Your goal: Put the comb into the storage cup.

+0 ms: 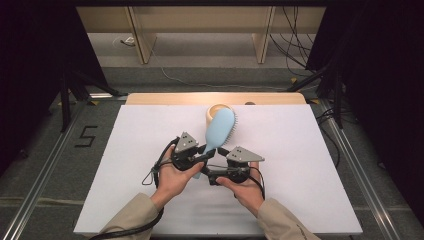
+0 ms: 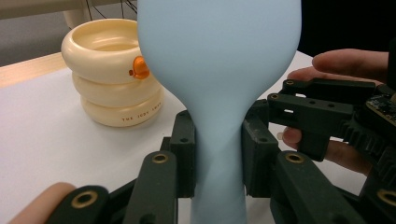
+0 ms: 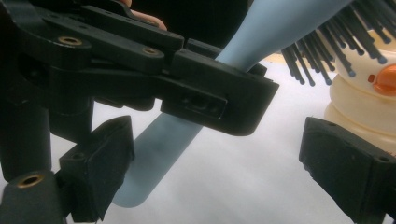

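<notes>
White foam-looking board (image 1: 300,190) on a wooden table, black curtains either side, cables on the floor and a "5" (image 1: 87,136) taped on the ground to your left. That's the setup from the high view. You've got the light blue hairbrush (image 1: 218,131) in the middle of the board, head pointing away from you and resting against or over a cream ringed holder (image 1: 216,111) at the far edge; I can't tell from here whether it's touching. Your left gripper (image 1: 200,156) is at the brush's neck and your right gripper (image 1: 212,172) sits just beside it, down by the handle end.

Left gripper view: your own two jaws are clamped on the narrow neck of the brush, pads pressed against both sides, so that one's got a firm hold. The holder (image 2: 112,70) is three stacked cream rings with a small orange bit (image 2: 139,67) on it, and the bottom ring has tiny print reading something like "THE JUDY SHOW", too small for me to swear by.

Right gripper view: your jaws here stand wide apart with nothing pinched, handle tip (image 3: 149,168) passing near the left one, bristles (image 3: 336,42) up top.

My guess at progress: brush is grabbed and lifted at an angle, but it's not in the holder yet. Either a handover to the right or the drop-in is what's left.
</notes>
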Demonstrator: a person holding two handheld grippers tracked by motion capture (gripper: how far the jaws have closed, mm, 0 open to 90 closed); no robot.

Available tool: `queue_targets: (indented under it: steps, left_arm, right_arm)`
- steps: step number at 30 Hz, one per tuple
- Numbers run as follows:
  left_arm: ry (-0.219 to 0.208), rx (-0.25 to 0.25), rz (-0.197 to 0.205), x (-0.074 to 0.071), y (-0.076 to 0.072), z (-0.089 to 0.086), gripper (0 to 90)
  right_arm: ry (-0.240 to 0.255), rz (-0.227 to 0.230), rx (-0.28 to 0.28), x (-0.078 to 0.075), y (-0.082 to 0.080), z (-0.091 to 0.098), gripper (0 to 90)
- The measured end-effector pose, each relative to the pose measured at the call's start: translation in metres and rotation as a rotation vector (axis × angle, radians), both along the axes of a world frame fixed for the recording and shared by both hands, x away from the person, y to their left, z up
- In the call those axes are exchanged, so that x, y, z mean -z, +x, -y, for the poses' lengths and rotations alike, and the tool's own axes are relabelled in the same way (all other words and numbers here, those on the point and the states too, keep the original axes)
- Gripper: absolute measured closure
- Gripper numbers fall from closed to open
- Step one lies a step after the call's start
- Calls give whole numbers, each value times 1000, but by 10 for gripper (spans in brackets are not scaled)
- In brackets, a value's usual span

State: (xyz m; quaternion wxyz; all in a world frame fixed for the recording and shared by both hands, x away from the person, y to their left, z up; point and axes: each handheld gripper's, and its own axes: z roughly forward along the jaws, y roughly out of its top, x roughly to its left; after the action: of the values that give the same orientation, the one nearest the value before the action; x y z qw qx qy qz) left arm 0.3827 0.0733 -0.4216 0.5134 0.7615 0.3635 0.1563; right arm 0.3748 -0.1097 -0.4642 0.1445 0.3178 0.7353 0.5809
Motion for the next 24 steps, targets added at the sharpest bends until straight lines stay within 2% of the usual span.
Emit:
queue_targets:
  steps: [17, 24]
  left_arm:
    - [-24, 4, 13, 1, -1, 1, 697]
    - [-35, 10, 12, 0, -1, 1, 697]
  right_arm:
    - [17, -13, -6, 1, 2, -4, 104]
    - [32, -31, -5, 2, 2, -4, 94]
